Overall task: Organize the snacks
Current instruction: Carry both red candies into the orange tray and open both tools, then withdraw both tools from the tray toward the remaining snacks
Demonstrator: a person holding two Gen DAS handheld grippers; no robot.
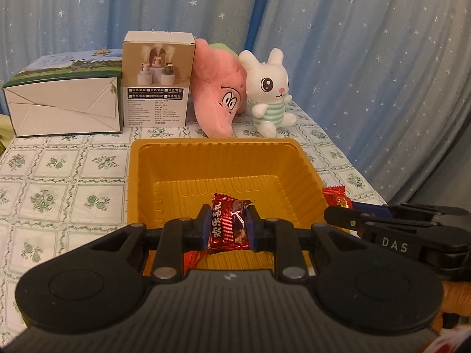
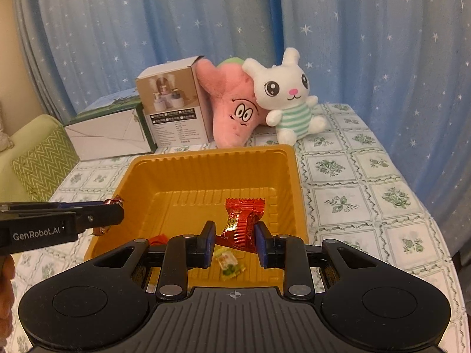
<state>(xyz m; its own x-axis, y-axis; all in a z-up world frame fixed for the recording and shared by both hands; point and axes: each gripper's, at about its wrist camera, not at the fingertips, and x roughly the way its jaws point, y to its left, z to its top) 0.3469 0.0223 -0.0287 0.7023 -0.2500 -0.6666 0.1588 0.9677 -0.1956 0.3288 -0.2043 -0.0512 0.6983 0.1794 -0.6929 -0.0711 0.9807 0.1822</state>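
Note:
A yellow plastic tray [image 1: 217, 158] [image 2: 206, 170] sits on the flowered tablecloth. My left gripper [image 1: 228, 223] is shut on a dark red wrapped snack [image 1: 228, 226] and holds it over the tray's near side. My right gripper [image 2: 235, 235] is shut on a bright red wrapped candy [image 2: 243, 223] above the tray's near right part. A small yellow-green candy [image 2: 231, 264] lies on the tray floor below it, and a red piece [image 2: 159, 239] shows at the left. The left gripper [image 2: 113, 210] shows at the tray's left rim in the right wrist view; the right gripper [image 1: 338, 216] shows at its right rim in the left wrist view.
Behind the tray stand a pink starfish plush [image 1: 220, 94], a white rabbit plush [image 1: 272, 94], a beige product box [image 1: 157, 79] and a green-and-white carton [image 1: 64, 103]. A blue starred curtain hangs behind. A green cushioned seat [image 2: 38, 158] is off the table's left.

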